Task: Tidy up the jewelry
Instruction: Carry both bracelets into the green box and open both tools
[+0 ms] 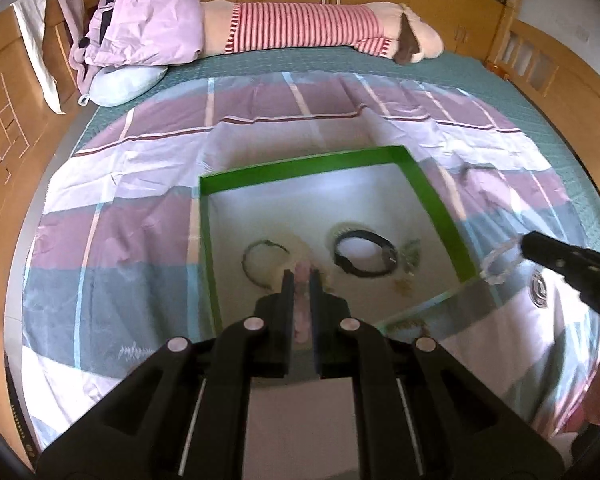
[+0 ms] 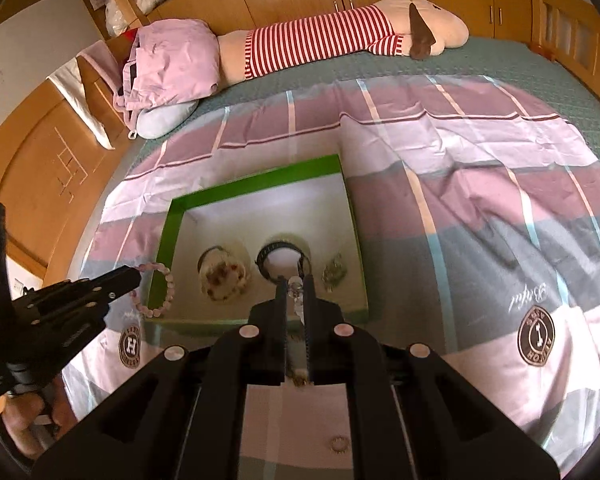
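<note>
Pink bead bracelet (image 2: pixel 159 289) hanging from our left gripper (image 1: pixel 300 276), jaws pinching it, over green box (image 2: pixel 256 184) left wall; right gripper (image 2: pixel 296 280) pinching clear bracelet (image 1: pixel 500 258) outside right wall.

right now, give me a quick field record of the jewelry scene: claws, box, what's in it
left claw: shut on pink bead bracelet, hanging over the box's left edge
right claw: shut on clear bead bracelet, just outside the box's right edge
box: green box, open, on checked sheet
in box: black band, thin dark ring, bead pile, small greenish pieces
outside box: small gold ring on the sheet
</note>
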{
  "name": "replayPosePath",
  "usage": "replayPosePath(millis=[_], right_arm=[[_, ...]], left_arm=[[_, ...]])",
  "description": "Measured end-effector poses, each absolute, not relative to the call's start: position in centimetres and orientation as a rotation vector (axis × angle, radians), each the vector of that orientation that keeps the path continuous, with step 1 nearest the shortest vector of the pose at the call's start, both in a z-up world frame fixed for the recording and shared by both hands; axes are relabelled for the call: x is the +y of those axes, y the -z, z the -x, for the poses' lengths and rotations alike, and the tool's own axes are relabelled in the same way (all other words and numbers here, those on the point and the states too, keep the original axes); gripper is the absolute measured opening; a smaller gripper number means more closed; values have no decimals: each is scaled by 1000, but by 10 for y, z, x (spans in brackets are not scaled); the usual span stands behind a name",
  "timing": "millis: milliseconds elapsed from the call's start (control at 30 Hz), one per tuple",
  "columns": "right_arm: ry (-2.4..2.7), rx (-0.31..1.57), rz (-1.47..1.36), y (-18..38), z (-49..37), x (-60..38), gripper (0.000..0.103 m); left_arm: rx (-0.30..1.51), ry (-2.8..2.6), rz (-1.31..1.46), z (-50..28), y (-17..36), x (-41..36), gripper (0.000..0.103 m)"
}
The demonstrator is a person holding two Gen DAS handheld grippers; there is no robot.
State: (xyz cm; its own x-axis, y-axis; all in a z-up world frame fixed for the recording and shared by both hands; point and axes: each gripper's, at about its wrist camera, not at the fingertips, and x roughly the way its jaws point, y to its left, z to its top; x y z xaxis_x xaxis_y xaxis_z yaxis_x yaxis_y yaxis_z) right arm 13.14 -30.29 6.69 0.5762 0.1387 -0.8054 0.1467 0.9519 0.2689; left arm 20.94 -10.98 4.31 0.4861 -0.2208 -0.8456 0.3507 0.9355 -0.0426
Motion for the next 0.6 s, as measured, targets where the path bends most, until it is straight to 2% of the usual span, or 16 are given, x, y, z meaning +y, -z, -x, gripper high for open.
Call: replayPosePath(millis=[600], right_arm=[[18, 1105, -302, 17, -214, -303, 7]], left_arm=[[1124, 252, -127, -267, 37, -76, 7]])
